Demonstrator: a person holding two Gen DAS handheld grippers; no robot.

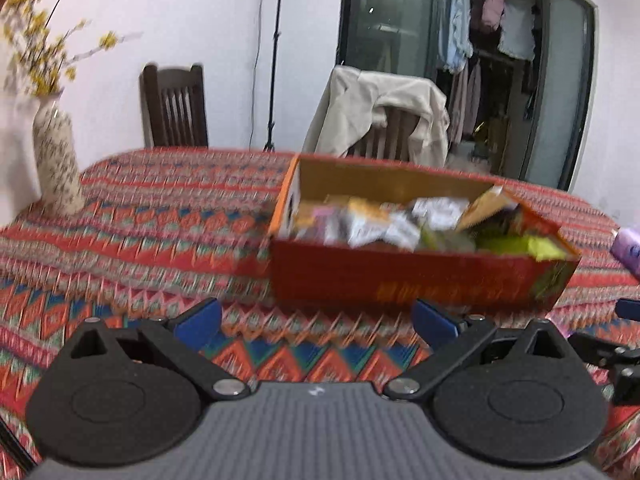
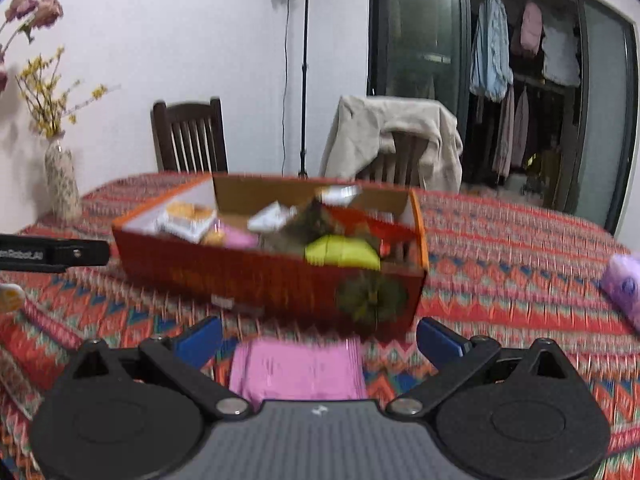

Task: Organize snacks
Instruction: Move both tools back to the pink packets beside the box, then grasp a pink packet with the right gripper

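A red-orange cardboard box point(image 1: 420, 280) stands on the patterned tablecloth, holding several snack packets point(image 1: 376, 224). It also shows in the right wrist view point(image 2: 256, 276), with a yellow-green packet point(image 2: 344, 252) inside. My left gripper point(image 1: 318, 320) is open and empty, just in front of the box. My right gripper point(image 2: 320, 340) is open above a pink packet point(image 2: 298, 368) that lies on the cloth between its fingers, in front of the box. Both views are blurred.
A patterned vase with yellow flowers point(image 1: 56, 160) stands at the far left of the table. A purple packet point(image 2: 624, 284) lies at the right. Two chairs point(image 1: 174, 108) stand behind the table, one draped with a beige coat point(image 1: 384, 108). The left gripper's finger point(image 2: 56, 254) enters the right view.
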